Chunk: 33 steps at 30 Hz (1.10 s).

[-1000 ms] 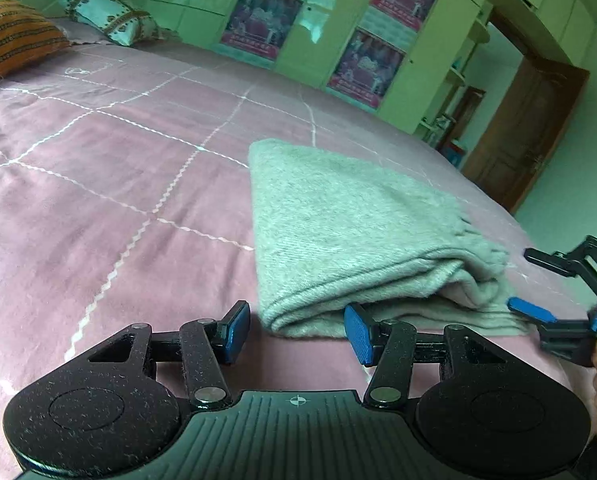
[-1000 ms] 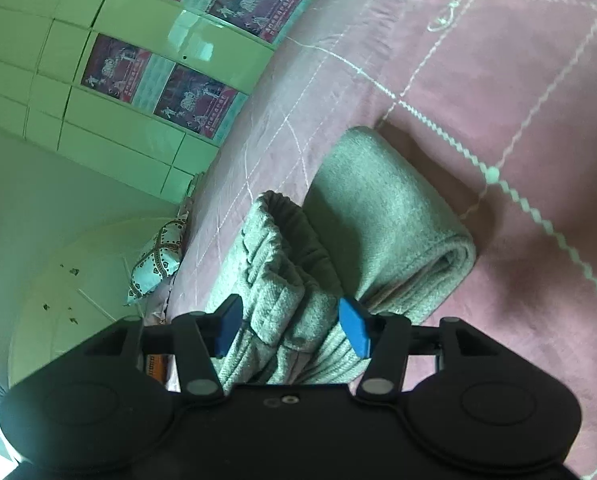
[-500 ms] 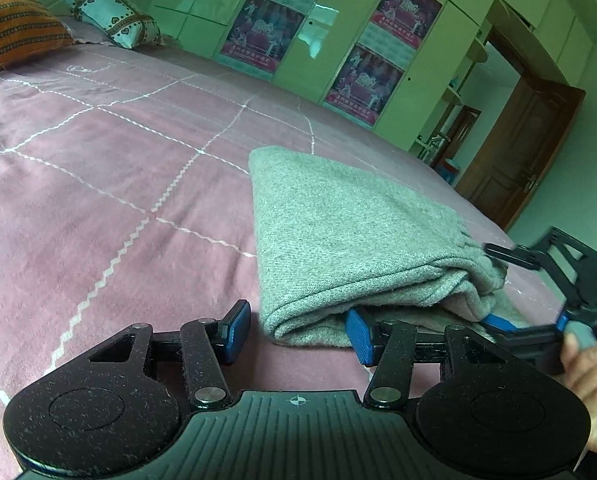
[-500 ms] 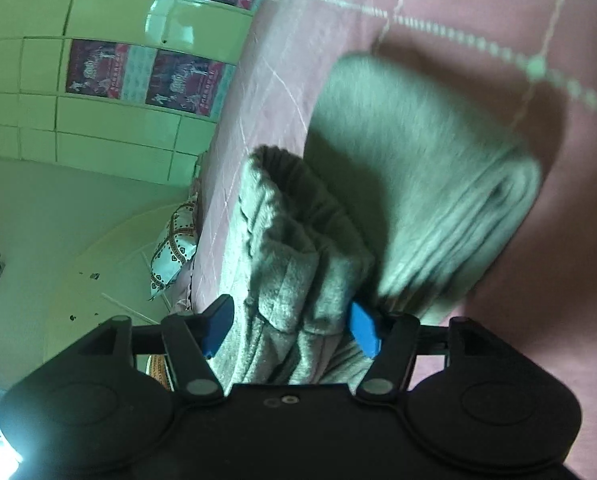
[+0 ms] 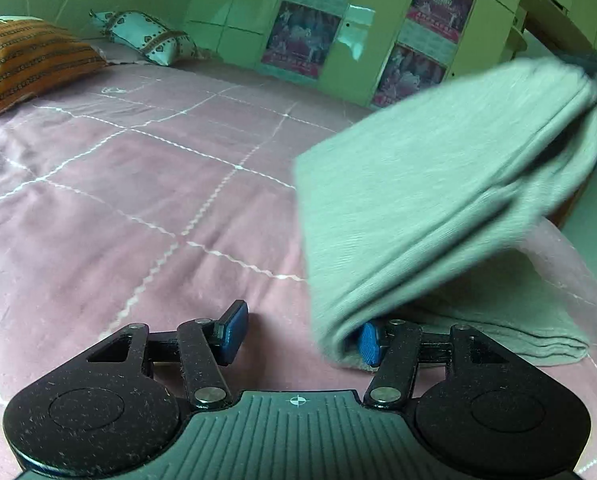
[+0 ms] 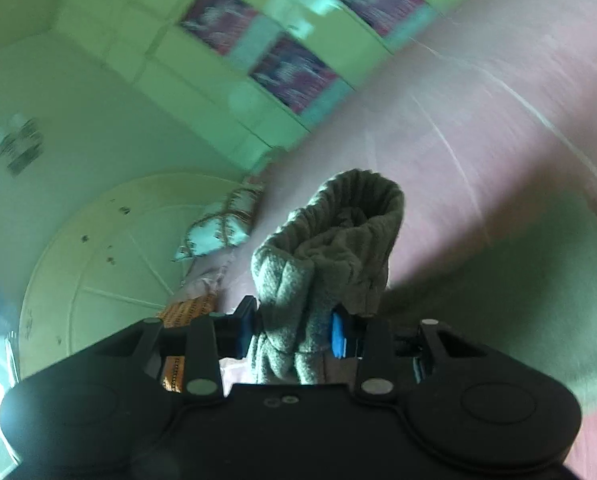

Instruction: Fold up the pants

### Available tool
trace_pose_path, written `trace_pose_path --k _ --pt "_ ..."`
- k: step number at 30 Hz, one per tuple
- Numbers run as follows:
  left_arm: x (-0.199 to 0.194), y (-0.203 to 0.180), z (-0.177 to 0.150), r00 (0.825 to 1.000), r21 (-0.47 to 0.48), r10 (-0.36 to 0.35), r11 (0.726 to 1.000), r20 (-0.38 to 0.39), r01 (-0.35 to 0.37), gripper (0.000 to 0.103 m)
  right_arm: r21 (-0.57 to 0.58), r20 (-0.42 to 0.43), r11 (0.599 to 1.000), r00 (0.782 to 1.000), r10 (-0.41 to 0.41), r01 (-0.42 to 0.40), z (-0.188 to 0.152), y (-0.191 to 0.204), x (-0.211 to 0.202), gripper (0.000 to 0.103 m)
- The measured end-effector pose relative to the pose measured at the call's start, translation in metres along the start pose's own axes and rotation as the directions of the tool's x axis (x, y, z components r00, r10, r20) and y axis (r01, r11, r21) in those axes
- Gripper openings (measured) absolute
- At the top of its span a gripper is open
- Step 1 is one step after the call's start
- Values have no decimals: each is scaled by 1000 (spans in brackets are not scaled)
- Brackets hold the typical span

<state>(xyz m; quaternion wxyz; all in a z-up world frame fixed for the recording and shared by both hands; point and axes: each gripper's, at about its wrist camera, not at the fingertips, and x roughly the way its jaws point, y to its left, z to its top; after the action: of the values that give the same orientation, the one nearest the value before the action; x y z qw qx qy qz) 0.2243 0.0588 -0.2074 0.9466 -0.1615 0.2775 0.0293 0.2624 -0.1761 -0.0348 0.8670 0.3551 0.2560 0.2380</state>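
Grey pants point(image 5: 430, 208) on a pink bed point(image 5: 138, 200), upper fold lifted at the right, lower layer flat on the cover. Right claw point(image 6: 294, 330) closing, blue pads pinching bunched waistband fabric. Left claw point(image 5: 298, 336) opening, nothing gripped, right pad tucked under the near fold, left pad over bare cover; lifted fold and far wall blurred.

Lit softly by greenish daylight, with glare on the glossy wardrobe doors point(image 5: 354, 36). Bent hard by fisheye at the edges. Smeared by motion across the right wrist view; blurred on the lifted pants point(image 5: 438, 200) too.
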Motion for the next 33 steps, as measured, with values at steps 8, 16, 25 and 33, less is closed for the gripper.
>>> trace_pose_path --k 8,16,25,33 --pt "-3 -5 -7 999 -32 -6 999 37 7 71 152 108 971 974 -202 184 -7 -94 -63 24" --pt "0 -3 -11 999 -25 -13 1000 40 14 71 365 -17 898 966 -258 246 -38 -164 -63 23" --pt "1 -15 -11 998 17 -21 1000 52 20 74 242 108 959 979 -175 145 -13 -146 -78 22" --pt "-6 -14 -12 999 49 -32 998 3 32 74 329 -48 907 964 -261 262 -34 -194 -74 33"
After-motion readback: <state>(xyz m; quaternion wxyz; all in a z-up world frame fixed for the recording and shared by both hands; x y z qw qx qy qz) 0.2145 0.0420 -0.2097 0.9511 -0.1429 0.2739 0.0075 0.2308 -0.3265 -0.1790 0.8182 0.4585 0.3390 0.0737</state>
